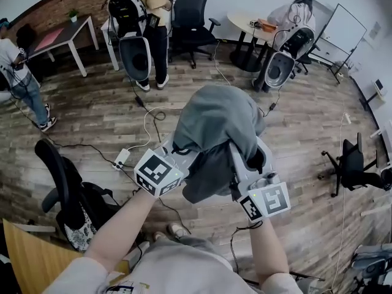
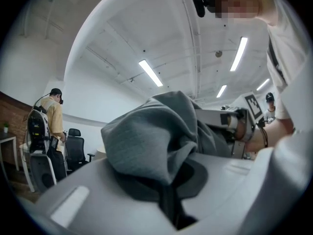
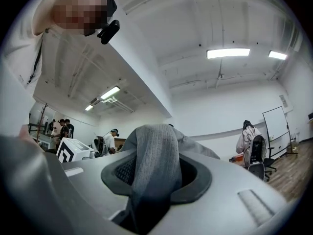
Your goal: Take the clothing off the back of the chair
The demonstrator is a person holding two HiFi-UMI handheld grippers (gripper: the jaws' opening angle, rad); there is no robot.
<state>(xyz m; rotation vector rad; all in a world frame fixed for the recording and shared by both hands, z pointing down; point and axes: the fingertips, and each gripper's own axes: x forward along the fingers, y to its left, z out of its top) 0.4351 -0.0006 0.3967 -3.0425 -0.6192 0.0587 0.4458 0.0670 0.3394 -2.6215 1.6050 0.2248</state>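
The left claw [image 2: 168,207] and right claw [image 3: 146,199] each pinch the crumpled grey knitted garment [image 1: 214,133], held free in the air. Removal looks done; only putting it down remains.

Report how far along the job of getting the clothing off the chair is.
Done: the grey garment hangs in the air over the wood floor, clear of the black chair beside the person. In hand: the left gripper and the right gripper are each shut on a fold of it. Left: probably only setting it down; no spot for that shows.
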